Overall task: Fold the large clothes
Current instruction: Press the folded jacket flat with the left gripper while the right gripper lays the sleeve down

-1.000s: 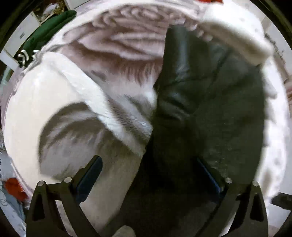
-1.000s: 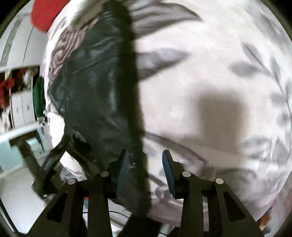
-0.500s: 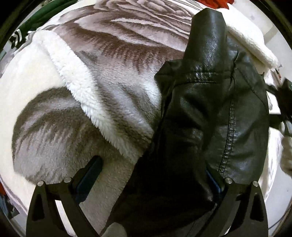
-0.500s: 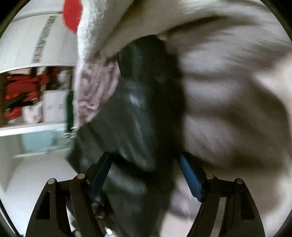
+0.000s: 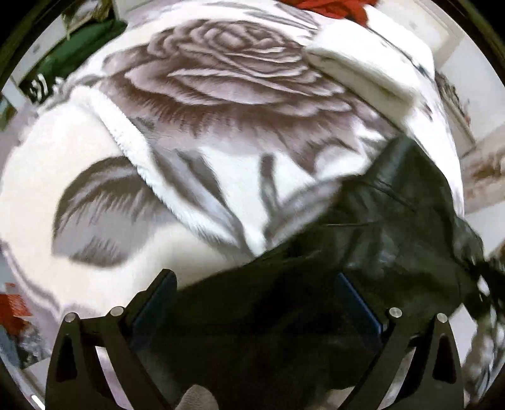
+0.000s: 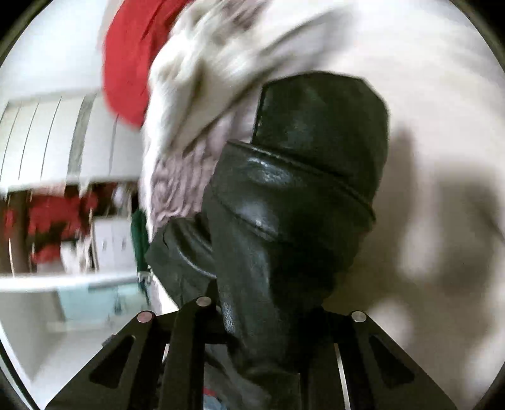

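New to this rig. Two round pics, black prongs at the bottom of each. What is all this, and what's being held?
No robot arm here: a person carries a two-finger gripper in each hand, each with a fisheye camera looking along its fingers. The prongs are those fingers.

The left wrist view looks steeply down at the left gripper. Its jaws stand wide, with a black leather jacket bunched between them; whether the pads press on it is unclear. The jacket lies on a white blanket with a grey rose print. Red cloth and green cloth lie at its far edge.

The right wrist view shows the right gripper, its jaws closing on a fold of the same jacket.
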